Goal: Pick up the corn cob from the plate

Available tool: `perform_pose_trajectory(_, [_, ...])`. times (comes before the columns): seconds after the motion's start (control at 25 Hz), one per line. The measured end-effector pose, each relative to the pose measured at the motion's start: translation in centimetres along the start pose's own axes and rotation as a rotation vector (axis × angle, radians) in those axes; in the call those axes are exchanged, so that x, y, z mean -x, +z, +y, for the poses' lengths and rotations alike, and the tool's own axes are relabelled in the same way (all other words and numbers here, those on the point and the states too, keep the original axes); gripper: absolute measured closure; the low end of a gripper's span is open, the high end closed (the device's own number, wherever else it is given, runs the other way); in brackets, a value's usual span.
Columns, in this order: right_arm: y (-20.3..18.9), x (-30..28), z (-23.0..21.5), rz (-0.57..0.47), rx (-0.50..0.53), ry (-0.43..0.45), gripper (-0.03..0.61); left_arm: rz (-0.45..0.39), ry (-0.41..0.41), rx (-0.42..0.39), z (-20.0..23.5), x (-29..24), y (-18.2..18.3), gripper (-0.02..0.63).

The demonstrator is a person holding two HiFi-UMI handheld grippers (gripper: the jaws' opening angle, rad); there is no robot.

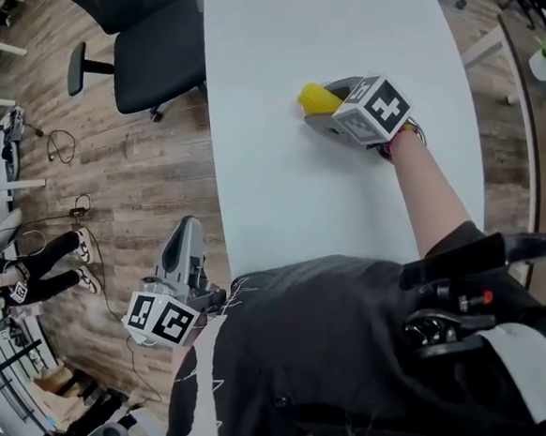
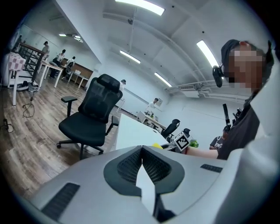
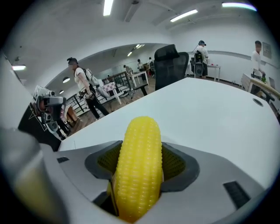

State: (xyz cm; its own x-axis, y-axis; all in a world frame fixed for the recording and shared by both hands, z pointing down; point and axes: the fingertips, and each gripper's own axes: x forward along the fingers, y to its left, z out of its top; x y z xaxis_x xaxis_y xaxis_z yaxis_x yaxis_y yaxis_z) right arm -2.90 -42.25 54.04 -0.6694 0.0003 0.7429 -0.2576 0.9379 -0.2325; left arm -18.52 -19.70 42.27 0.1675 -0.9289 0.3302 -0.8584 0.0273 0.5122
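A yellow corn cob (image 1: 314, 96) rests low over the white table (image 1: 281, 202), and no plate is in view. My right gripper (image 1: 323, 106) is down at the table around the cob. In the right gripper view the corn cob (image 3: 139, 170) stands lengthwise between the two dark pads (image 3: 177, 164), and ribbed pad surface shows on both sides of it. The jaws stand wide, and the right gripper (image 3: 141, 152) is open. My left gripper (image 1: 186, 230) hangs off the table's left edge, over the floor by my hip. In its own view the left gripper (image 2: 142, 149) is shut with nothing between the pads.
A black office chair (image 1: 147, 53) stands on the wooden floor at the table's far left corner, also visible as the chair (image 2: 89, 116) in the left gripper view. Cables and furniture legs lie on the floor at the left. People stand far off in the room.
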Motion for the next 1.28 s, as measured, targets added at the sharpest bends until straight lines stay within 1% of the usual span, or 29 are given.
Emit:
perform_pose_trajectory(0.12, [-0.1, 0.2, -0.2, -0.062, 0.014, -0.008, 0.307, -0.024, -0.040, -0.005, -0.8, 0.0, -0.3, 0.600])
perform_pose_trajectory(0.28, [-0.1, 0.6, -0.1, -0.127, 0.059, -0.057, 0.307, -0.041, -0.044, 0.009, -0.7, 0.4, -0.6, 0.600])
perform_pose_trajectory(0.4, [0.0, 0.7, 0.0, -0.138, 0.072, -0.078, 0.311, -0.047, -0.061, 0.009, -0.2, 1.1, -0.2, 0.600])
perform_pose_trajectory(0.44, [-0.2, 0.8, -0.1, -0.131, 0.052, -0.084, 0.313, -0.054, -0.066, 0.006, -0.1, 1.5, 0.1, 0.600])
perform_pose_trajectory(0.52, [-0.7, 1.5, -0.6, -0.132, -0.022, -0.105, 0.313, -0.074, -0.070, 0.003, 0.0, 2.5, 0.6, 0.600])
perform_pose_trajectory(0.64, [-1.3, 2.9, -1.3, -0.166, -0.137, -0.142, 0.313, -0.100, -0.067, -0.005, 0.3, 4.5, 1.0, 0.600])
perform_pose_trajectory(0.76, [-1.5, 3.9, -1.6, -0.185, -0.203, -0.203, 0.313, -0.114, -0.055, -0.003, 1.3, 6.3, 1.0, 0.600])
perform_pose_trajectory(0.88, [-1.4, 4.2, -0.4, -0.205, -0.253, -0.228, 0.314, -0.133, -0.056, 0.003, 2.2, 8.0, 1.4, 0.600])
perform_pose_trajectory(1.04, [-1.2, 4.3, 2.8, -0.244, -0.306, -0.217, 0.314, -0.142, -0.074, -0.010, 2.9, 9.7, 2.3, 0.600])
perform_pose_trajectory(1.24, [-1.7, 3.7, 8.3, -0.298, -0.381, -0.138, 0.314, -0.153, -0.102, -0.032, 3.3, 11.0, 3.1, 0.600])
perform_pose_trajectory(1.28, [-1.8, 3.7, 9.3, -0.311, -0.398, -0.135, 0.314, -0.154, -0.114, -0.038, 3.2, 11.0, 3.2, 0.600])
